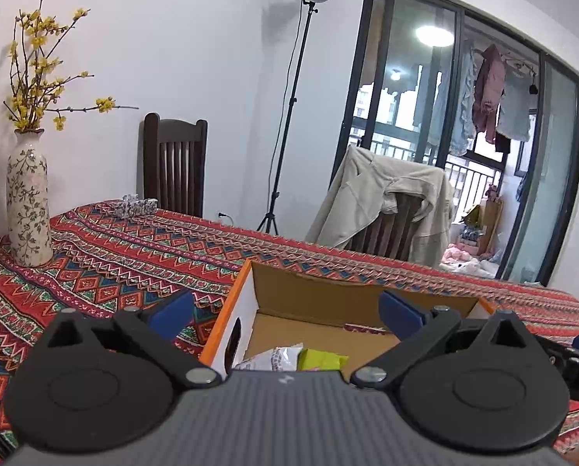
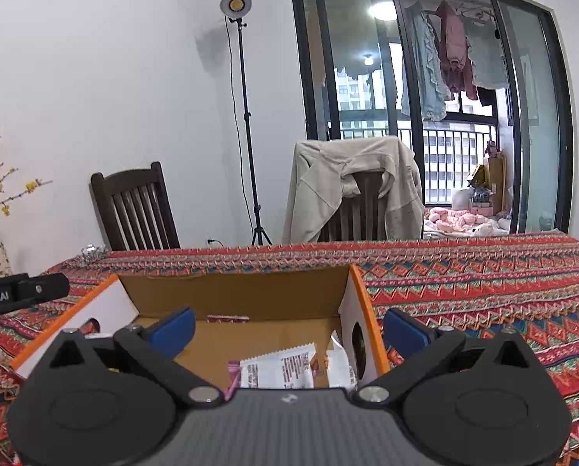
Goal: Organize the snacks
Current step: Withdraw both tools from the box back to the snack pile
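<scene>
Two hand-held grippers poised over an open cardboard box with orange edges, set on a table under a red patterned cloth. Left gripper spread wide, blue pads well apart, nothing between them; one pad outside the box's white end wall, the other above its interior. Right gripper likewise spread wide and empty, one pad over the box, the other outside its right wall. Inside the box, near the front: a white snack packet printed with small text, a second white packet leaning against the right wall, and a yellow-green packet beside a pale wrapper. Farther back, a patterned vase holding yellow-flowered branches, at the table's left end. Two dark wooden chairs behind the table, one draped with a beige jacket. A lamp on a tripod stand against the white wall; laundry hanging beyond glass balcony doors.
</scene>
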A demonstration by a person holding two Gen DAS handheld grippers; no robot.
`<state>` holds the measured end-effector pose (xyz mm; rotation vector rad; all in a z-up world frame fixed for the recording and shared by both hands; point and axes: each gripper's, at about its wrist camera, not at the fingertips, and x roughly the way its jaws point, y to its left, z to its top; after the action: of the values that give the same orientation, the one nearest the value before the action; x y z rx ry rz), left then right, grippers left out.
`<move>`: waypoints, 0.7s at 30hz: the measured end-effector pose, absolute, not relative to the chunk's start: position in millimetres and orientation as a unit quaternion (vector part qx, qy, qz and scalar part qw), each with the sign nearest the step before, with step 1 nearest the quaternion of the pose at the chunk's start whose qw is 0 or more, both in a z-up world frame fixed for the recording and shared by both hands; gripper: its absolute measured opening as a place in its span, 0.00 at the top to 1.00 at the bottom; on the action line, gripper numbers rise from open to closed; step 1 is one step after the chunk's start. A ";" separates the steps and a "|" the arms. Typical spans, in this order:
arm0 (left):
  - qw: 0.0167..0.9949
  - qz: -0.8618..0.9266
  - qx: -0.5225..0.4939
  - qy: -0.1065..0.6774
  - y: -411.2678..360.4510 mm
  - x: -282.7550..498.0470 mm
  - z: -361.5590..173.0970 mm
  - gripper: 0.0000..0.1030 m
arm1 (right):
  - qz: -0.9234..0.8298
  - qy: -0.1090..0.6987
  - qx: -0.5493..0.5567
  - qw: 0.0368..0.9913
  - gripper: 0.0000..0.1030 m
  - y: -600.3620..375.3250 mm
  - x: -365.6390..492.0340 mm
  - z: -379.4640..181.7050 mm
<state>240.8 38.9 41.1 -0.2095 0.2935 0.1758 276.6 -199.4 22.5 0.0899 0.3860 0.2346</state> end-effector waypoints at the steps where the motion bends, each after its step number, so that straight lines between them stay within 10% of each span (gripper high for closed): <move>1: 0.980 0.085 -0.104 0.146 39.2 237.1 43.9 0.00 | 0.118 0.190 0.045 0.974 0.00 -200.3 273.1 25.6; 21: 0.972 0.054 -0.072 0.215 55.1 119.4 11.9 0.00 | 0.151 0.239 0.010 0.959 0.00 -205.3 152.2 4.1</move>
<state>119.4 55.1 11.9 -0.1459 0.4347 0.1099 152.2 -205.3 4.1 0.0207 0.4845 0.3060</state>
